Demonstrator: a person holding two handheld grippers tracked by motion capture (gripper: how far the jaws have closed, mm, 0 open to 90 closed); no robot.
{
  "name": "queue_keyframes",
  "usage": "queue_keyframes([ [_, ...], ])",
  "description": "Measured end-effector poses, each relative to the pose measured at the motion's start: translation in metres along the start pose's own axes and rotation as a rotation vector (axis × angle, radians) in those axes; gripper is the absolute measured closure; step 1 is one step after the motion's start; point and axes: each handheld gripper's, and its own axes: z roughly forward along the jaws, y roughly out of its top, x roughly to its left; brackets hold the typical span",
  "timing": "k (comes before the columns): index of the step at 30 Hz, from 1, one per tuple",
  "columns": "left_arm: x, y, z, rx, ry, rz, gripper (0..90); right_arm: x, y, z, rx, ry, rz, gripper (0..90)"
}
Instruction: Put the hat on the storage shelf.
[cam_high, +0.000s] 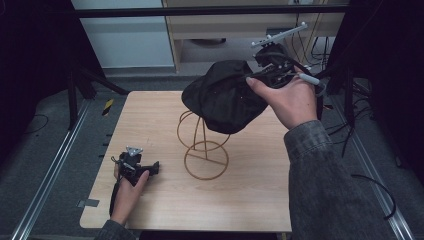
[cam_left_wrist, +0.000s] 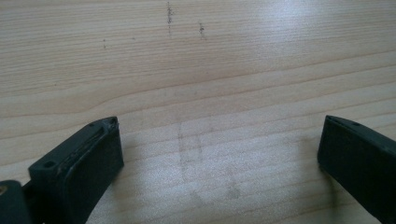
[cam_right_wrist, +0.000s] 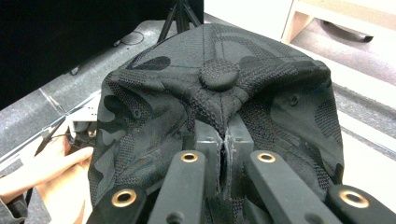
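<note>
black cap held over the wire stand

the right claw (cam_right_wrist: 226, 154) was clamped shut on the fabric of a black camouflage-patterned mesh cap (cam_high: 222, 95), holding it in the air above and against the top of a tan wire hat stand (cam_high: 202, 145) on the light wooden table (cam_high: 250, 195). the left claw (cam_left_wrist: 219, 154) rested near the table's left edge, its jaws spread wide with nothing between them.
</note>
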Motion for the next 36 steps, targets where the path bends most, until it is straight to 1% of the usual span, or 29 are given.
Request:
queue_keyframes([
  [16,0.000,0.000,0.000,0.000,0.000,0.000,0.0,0.011,0.004,0.016,0.020,0.029,-0.014,87.3],
  [28,0.000,0.000,0.000,0.000,0.000,0.000,0.0,0.015,0.006,0.023,0.029,0.046,-0.019,87.3],
  [36,0.000,0.000,0.000,0.001,0.000,0.002,0.0,0.017,0.007,0.030,0.049,0.054,-0.023,87.2],
])
